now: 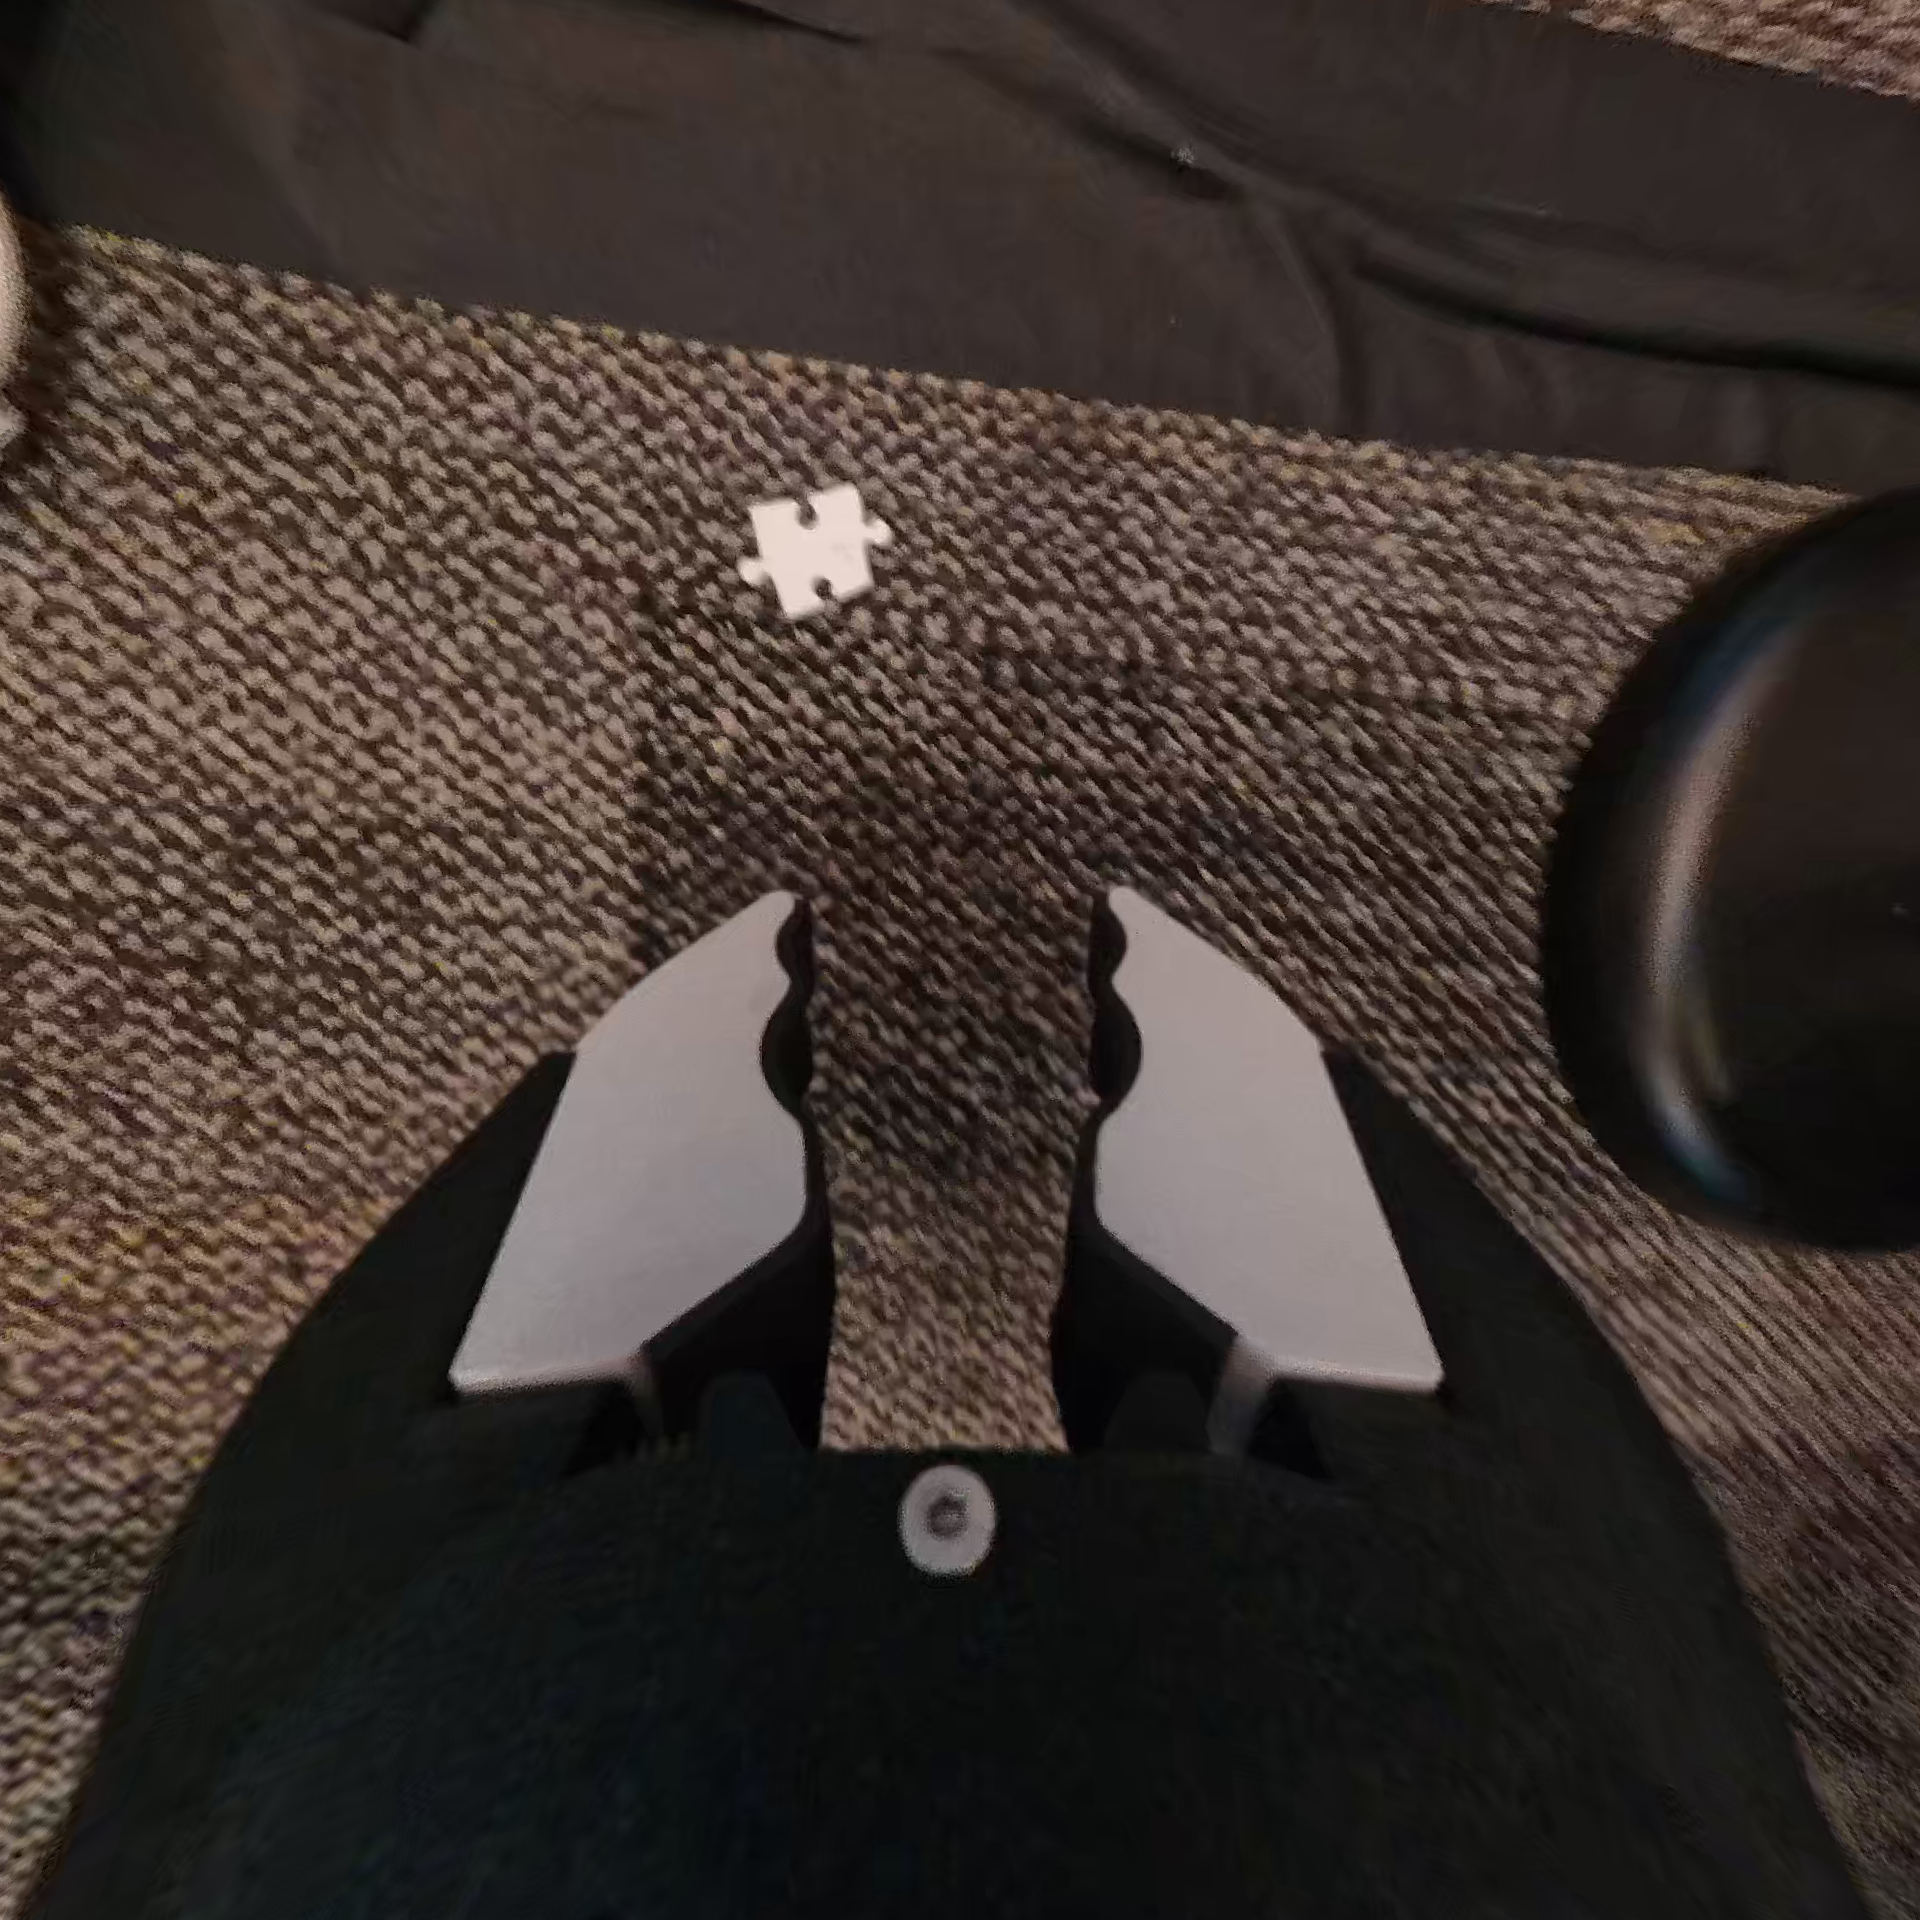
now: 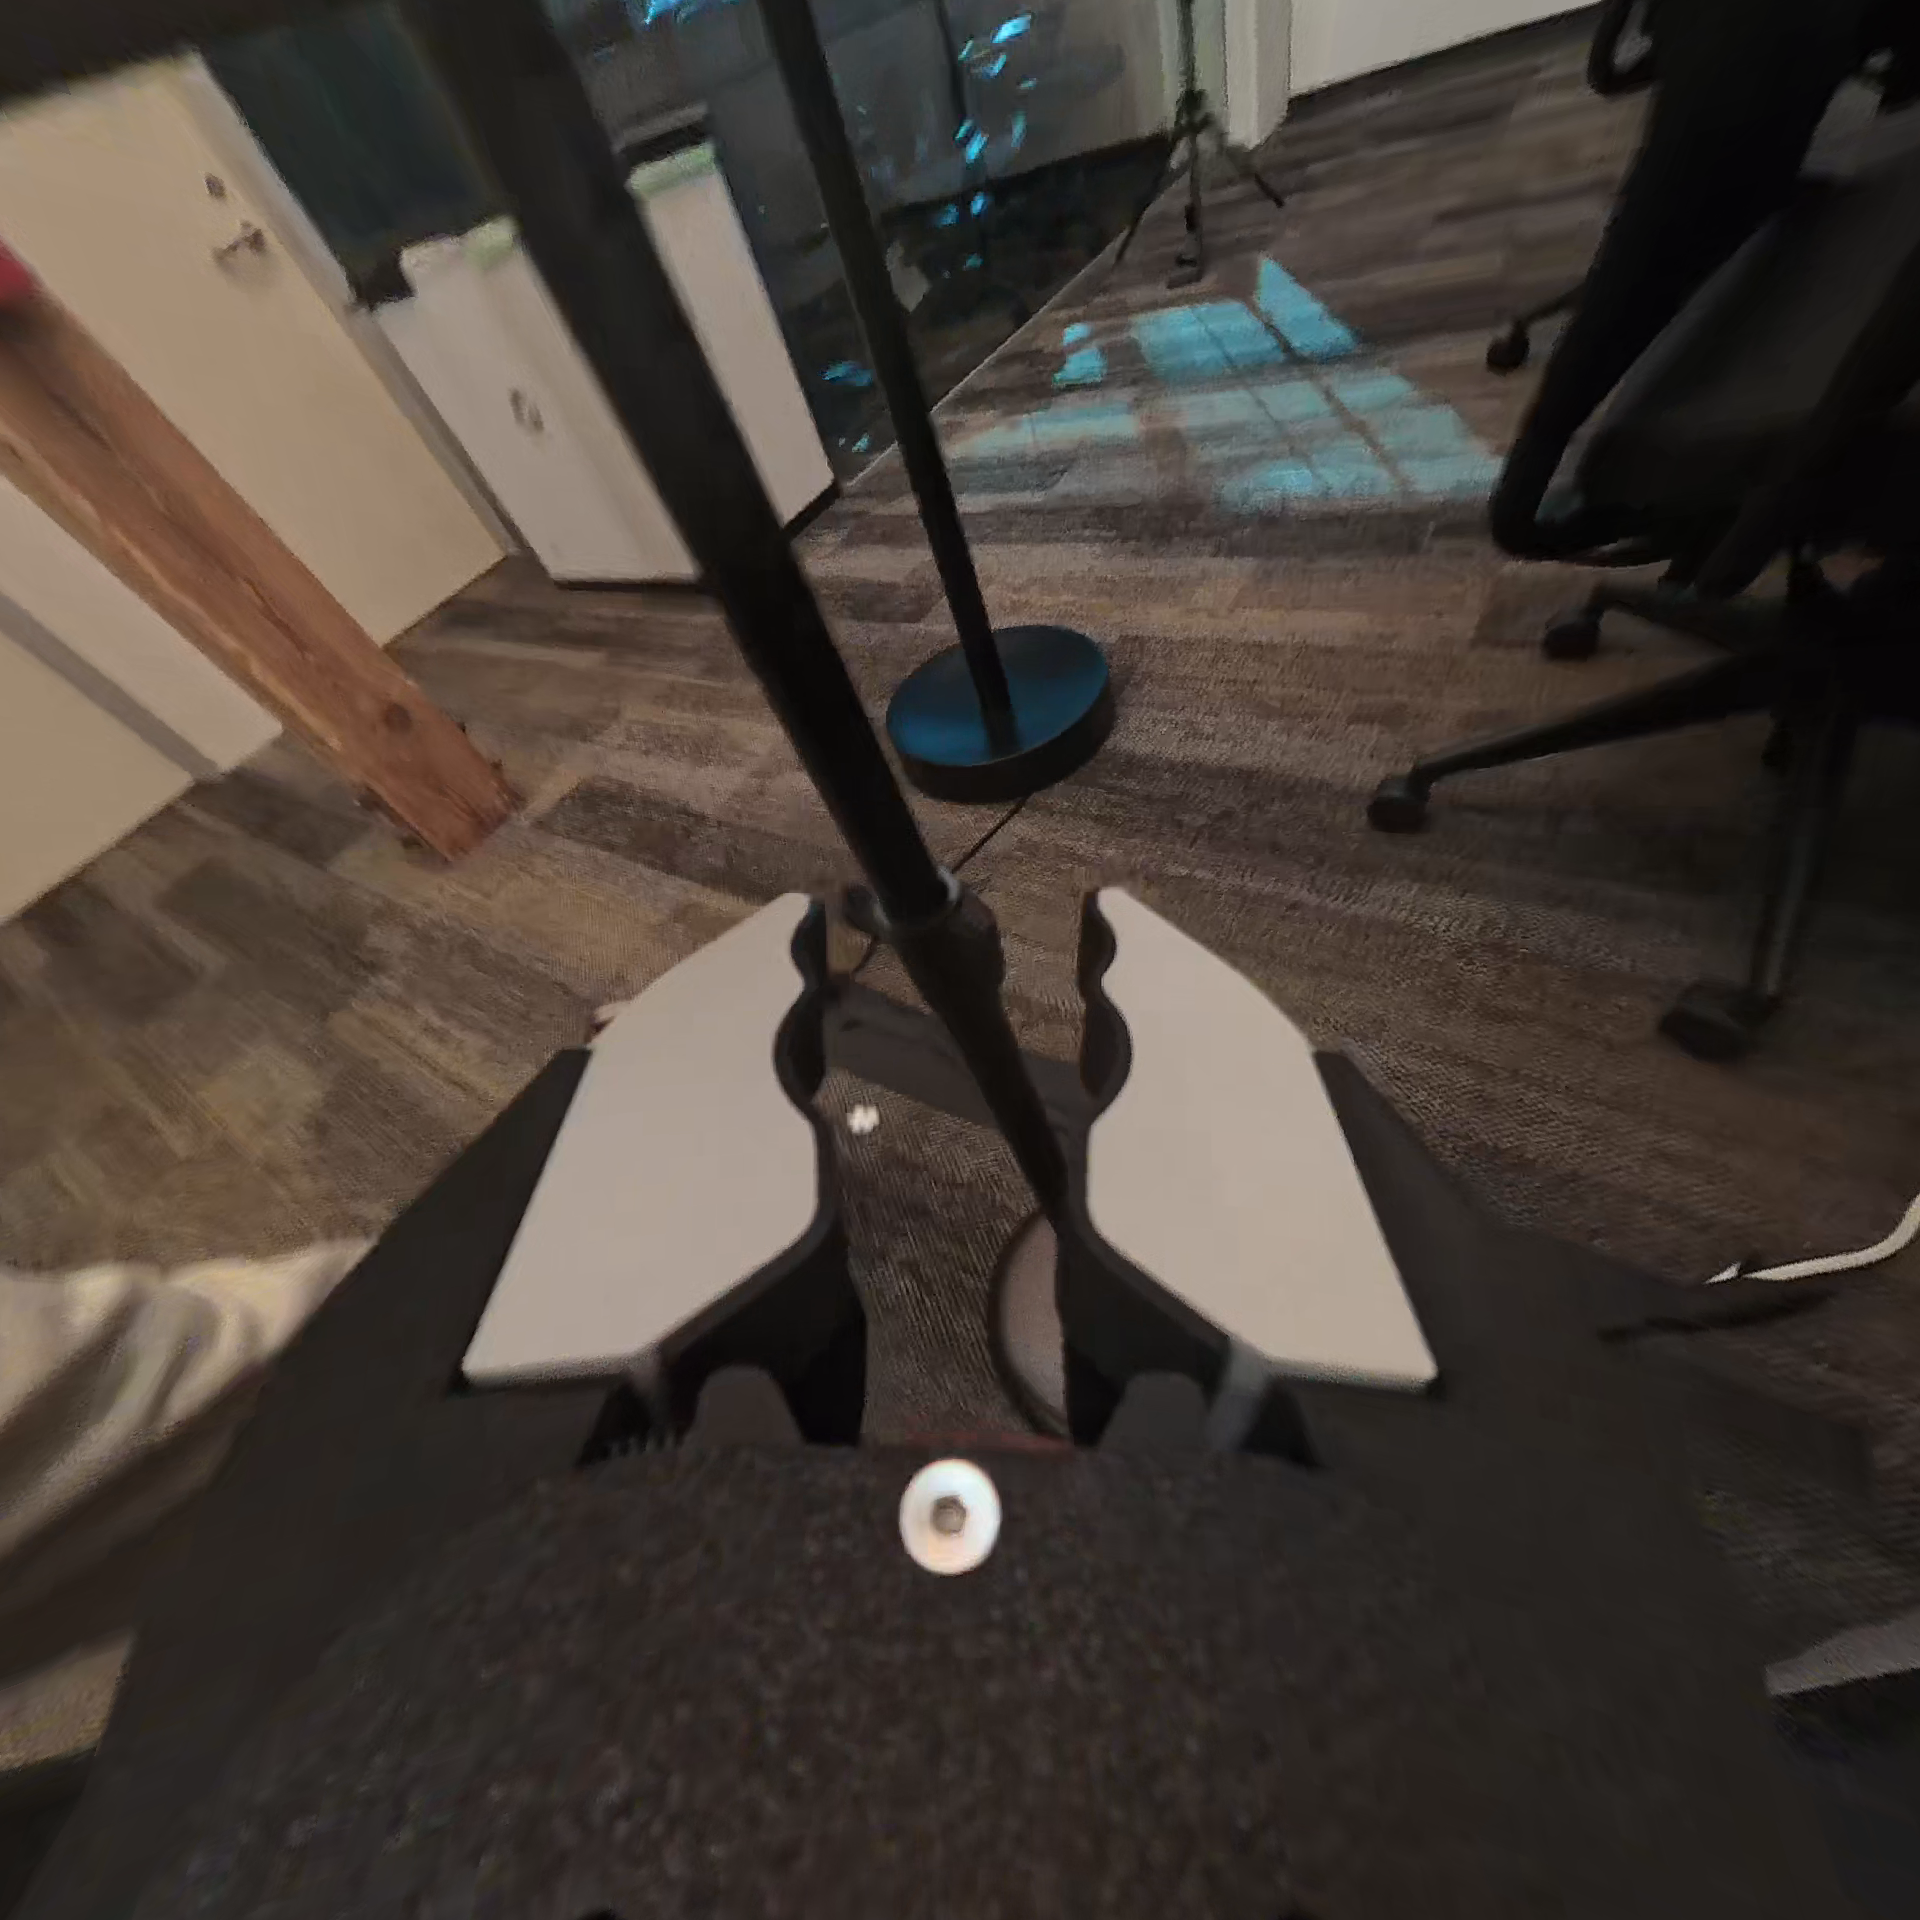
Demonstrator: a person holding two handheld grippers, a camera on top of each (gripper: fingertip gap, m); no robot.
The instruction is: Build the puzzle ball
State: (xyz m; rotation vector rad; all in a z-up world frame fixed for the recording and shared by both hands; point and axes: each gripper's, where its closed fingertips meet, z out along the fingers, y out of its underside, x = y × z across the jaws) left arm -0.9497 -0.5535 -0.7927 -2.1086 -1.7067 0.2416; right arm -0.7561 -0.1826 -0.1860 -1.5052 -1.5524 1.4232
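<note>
A single white puzzle piece (image 1: 814,561) lies flat on the brown speckled carpet, ahead of my left gripper (image 1: 951,914). The left gripper hovers low over the carpet, open and empty, its tips short of the piece. My right gripper (image 2: 945,914) is open and empty, held high above the floor and pointing across the room. A small white puzzle piece (image 2: 862,1119) shows far below, between the right gripper's fingers (image 2: 717,1122). No puzzle ball is in view.
A round black object (image 1: 1766,883) sits at the right edge of the left wrist view, and dark fabric (image 1: 935,187) lies beyond the carpet. The right wrist view shows black poles (image 2: 790,623), a round stand base (image 2: 997,717), a wooden post (image 2: 260,623), white cabinets (image 2: 260,343) and office chairs (image 2: 1714,540). My hands' fingertips stand some 75 cm from each other. From the left gripper's tips to the single white puzzle piece (image 1: 814,561) is close to 12 cm.
</note>
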